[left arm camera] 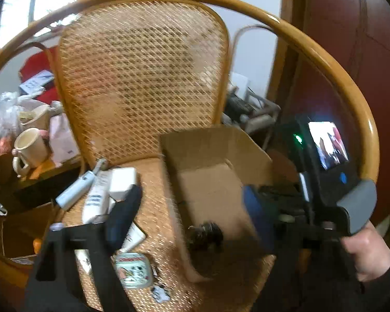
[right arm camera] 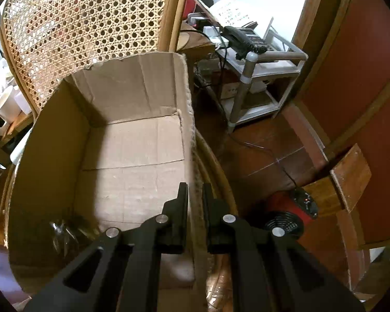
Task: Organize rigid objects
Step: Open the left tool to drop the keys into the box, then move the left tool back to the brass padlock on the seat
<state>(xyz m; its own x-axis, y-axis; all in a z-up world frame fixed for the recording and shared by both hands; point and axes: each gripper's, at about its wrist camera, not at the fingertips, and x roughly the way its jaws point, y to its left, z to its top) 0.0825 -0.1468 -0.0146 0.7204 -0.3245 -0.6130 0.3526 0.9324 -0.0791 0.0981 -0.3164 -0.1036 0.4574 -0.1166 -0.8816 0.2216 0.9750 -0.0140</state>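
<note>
An open cardboard box (left arm camera: 215, 182) stands on the cane seat of a rattan chair (left arm camera: 143, 78). A dark, shiny-wrapped object (left arm camera: 205, 235) lies in its near corner (right arm camera: 65, 231). My left gripper (left arm camera: 189, 195) is open, its blue-padded fingers astride the box's near left wall with nothing pressed between them. Left of the box lie a white remote-like item (left arm camera: 75, 192), white boxes (left arm camera: 122, 182), a printed tin (left arm camera: 134, 270) and a small card (left arm camera: 161, 292). My right gripper (right arm camera: 195, 197) is shut on the box's right wall (right arm camera: 191, 135). A hand (left arm camera: 364, 249) holds it.
The chair's curved arm rail (left arm camera: 325, 59) rings the seat. Cream mugs (left arm camera: 30, 145) and bags crowd a side table on the left. On the right are a white shelf with a telephone (right arm camera: 247, 39), a red heater (right arm camera: 293, 208) on the floor, and a wooden door (right arm camera: 364, 78).
</note>
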